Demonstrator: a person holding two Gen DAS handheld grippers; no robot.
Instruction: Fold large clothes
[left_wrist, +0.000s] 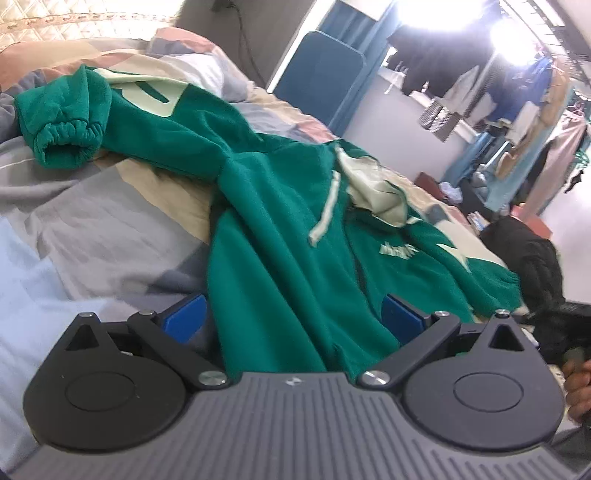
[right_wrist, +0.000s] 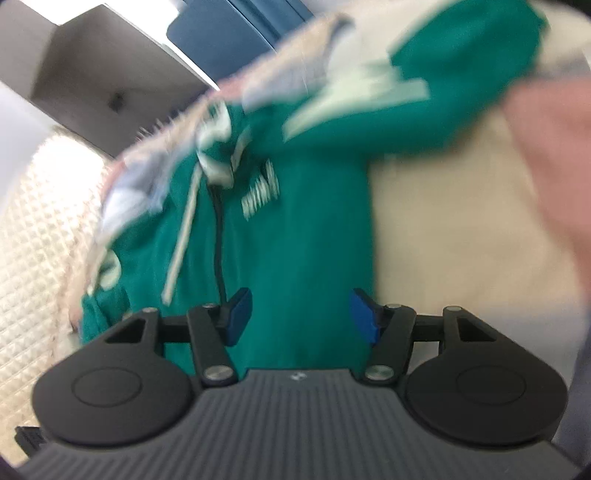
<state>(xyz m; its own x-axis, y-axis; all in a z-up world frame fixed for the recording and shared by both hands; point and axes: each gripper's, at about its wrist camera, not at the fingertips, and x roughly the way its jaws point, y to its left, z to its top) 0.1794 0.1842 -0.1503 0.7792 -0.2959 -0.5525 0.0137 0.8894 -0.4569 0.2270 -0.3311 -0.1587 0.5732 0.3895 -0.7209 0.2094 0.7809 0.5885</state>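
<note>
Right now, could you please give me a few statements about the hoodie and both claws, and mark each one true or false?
1. The green hoodie lies on a patchwork bedspread. True.
2. The left claw is clamped shut. False: its jaws stand wide apart, with hoodie fabric between them.
3. The sleeve cuff is elasticated and green. True.
4. The drawstring is black. False: it is pale cream.
5. The right claw is open. True.
6. Clothes hang in the background. True.
</note>
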